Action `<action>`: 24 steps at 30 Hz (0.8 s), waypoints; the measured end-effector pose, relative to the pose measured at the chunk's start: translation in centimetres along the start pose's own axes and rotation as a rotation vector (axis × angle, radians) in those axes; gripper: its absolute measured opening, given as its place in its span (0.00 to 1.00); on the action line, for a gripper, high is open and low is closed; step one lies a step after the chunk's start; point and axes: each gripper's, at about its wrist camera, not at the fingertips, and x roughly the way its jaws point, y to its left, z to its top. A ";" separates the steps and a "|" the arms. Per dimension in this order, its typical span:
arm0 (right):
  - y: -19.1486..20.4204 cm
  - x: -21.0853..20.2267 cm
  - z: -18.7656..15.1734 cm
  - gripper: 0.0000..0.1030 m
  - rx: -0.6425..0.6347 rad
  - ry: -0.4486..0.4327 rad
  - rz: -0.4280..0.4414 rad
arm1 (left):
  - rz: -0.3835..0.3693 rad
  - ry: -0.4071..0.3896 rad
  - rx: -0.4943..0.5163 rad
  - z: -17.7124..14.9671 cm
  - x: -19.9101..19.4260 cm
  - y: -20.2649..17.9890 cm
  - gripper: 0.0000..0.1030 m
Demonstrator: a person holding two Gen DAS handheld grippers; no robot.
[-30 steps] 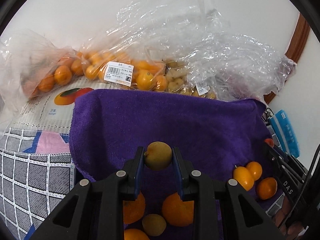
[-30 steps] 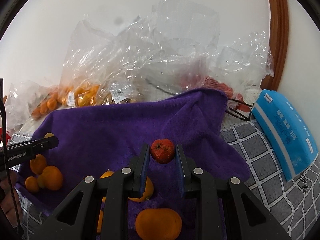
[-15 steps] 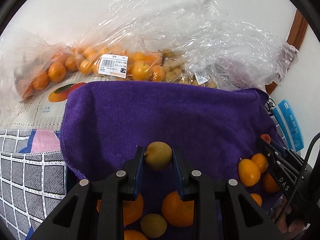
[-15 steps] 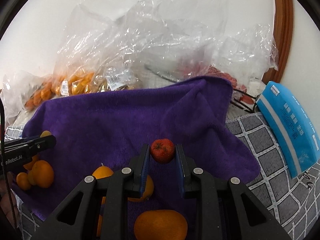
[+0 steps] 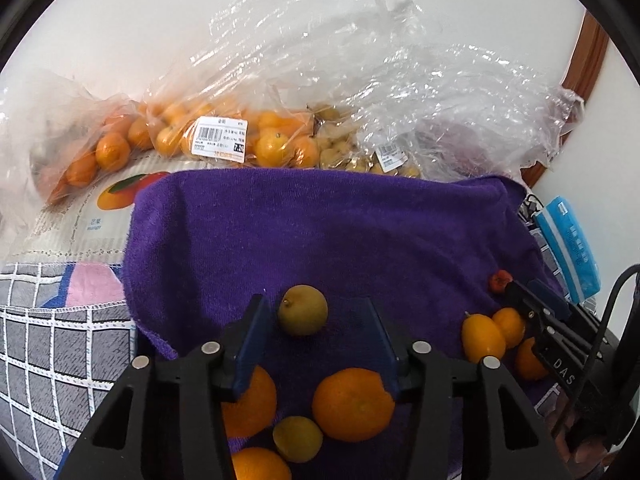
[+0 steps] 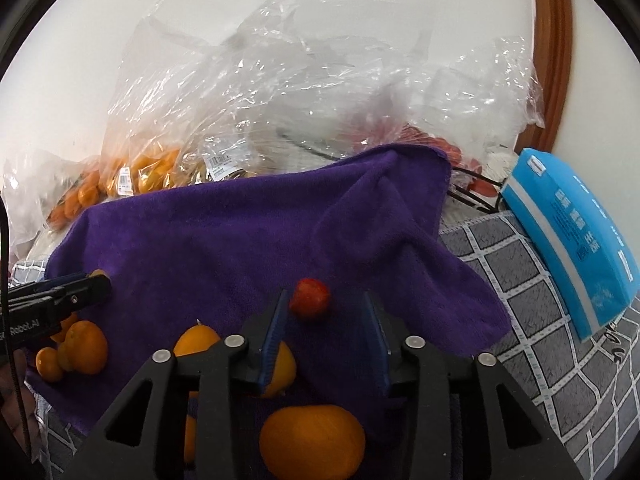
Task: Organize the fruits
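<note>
My two handheld grippers, black plastic with blue finger pads.

My left gripper (image 5: pixel 316 334) and right gripper (image 6: pixel 325 326) share angular black frames, silver round screws and ribbed blue pads (image 6: pixel 272 338); white lettering marks their sides, a black cable (image 5: pixel 608 304) trails one, and my skin shows beneath.

Surface finishes: cloth, film, matt plastic.
Purple towel (image 5: pixel 320 232) is napped, matt terry cloth; clear bags (image 5: pixel 360 80) are glossy, crinkled film; left gripper (image 5: pixel 314 336) is matt black plastic; checked cover (image 6: pixel 520 304) at lower right is woven fabric; oranges (image 5: pixel 352 404) show dimpled, slightly shiny skin.
</note>
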 end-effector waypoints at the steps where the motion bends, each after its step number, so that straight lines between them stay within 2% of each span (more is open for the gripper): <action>1: -0.1 -0.2 -0.1 0.42 0.003 0.000 0.001 | -0.001 -0.003 -0.002 0.0 -0.2 0.0 0.49; 6: 0.0 -1.3 -0.4 0.43 0.011 0.006 0.001 | -0.008 -0.027 -0.014 -0.4 -1.8 0.4 0.56; 10: 0.5 -3.1 -0.2 0.44 0.013 -0.013 0.003 | 0.007 -0.059 -0.012 -0.8 -3.6 0.6 0.57; 12: 0.9 -4.4 0.0 0.45 0.014 -0.027 0.011 | 0.012 -0.073 -0.011 -1.1 -4.7 0.4 0.60; 15: 1.5 -6.8 0.2 0.49 0.006 -0.052 0.017 | 0.022 -0.096 -0.002 -1.7 -6.7 -0.1 0.67; 20: 3.3 -11.7 0.3 0.63 -0.069 -0.082 -0.009 | 0.037 -0.138 0.023 -3.4 -10.7 -1.5 0.76; 24: 3.7 -15.9 -0.6 0.70 -0.068 -0.108 -0.003 | 0.042 -0.181 0.021 -5.4 -14.7 -2.6 0.84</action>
